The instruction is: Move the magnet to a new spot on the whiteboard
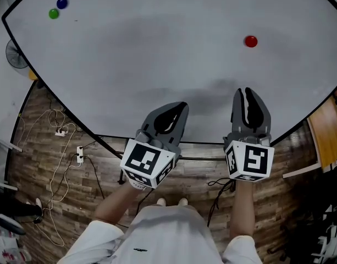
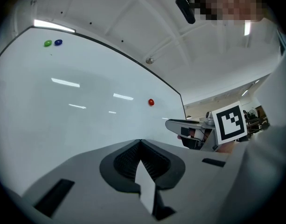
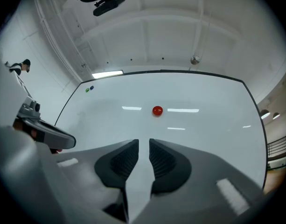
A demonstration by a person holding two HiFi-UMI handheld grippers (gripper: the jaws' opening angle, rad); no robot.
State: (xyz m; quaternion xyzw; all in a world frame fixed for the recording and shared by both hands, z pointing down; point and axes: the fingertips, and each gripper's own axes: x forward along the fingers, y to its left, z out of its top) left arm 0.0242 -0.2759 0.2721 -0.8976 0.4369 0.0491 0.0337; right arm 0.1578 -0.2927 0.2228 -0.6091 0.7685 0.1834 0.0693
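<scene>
Red magnet [image 1: 250, 41] sits well inside whiteboard [image 1: 157, 65] edges; right hand-held gripper [image 1: 244, 92] slightly apart, left hand-held gripper [image 1: 182, 108] together.

Whiteboard [image 1: 157, 65] mostly bare across its middle, red magnet [image 1: 250, 41] alone on its right side, green magnet [image 1: 53, 14] and blue magnet [image 1: 61, 3] close together in its top-left corner

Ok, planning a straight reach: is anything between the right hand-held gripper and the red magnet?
Nothing visible does. Only bare whiteboard lies between the right hand-held gripper and the red magnet; the green magnet and blue magnet sit far off at the board's upper left.
</scene>
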